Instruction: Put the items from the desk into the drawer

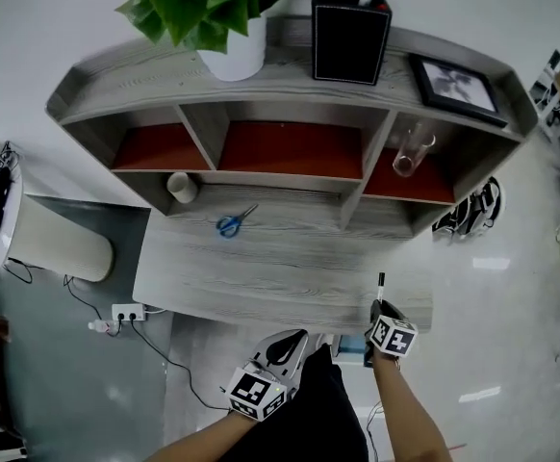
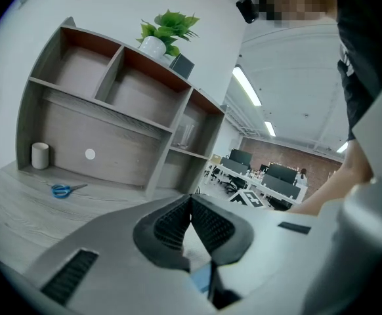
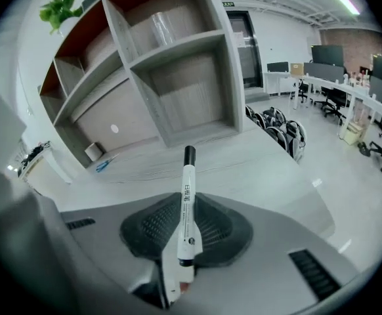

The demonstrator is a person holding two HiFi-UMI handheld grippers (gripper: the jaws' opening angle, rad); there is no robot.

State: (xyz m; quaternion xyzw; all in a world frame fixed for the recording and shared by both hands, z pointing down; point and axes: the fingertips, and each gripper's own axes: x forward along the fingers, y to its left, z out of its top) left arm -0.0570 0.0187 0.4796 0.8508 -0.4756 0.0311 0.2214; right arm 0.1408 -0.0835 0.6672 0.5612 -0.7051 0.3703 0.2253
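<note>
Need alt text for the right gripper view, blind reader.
The right claw grips a white marker pen with a black cap, cap pointing away, facing a grey wood-grain desk. Beyond stand grey open shelves and small blue-handled scissors.

The head view looks steeply down from above onto the desk (image 1: 261,277) and shelf unit (image 1: 290,99). Each gripper view sits close behind its own jaws at the desk's front edge, facing the shelves. All three views share the blue scissors (image 1: 229,224).

Plant (image 1: 203,3) cropped at top, marker (image 1: 381,285) mostly hidden behind right tongs (image 1: 380,306)
</note>
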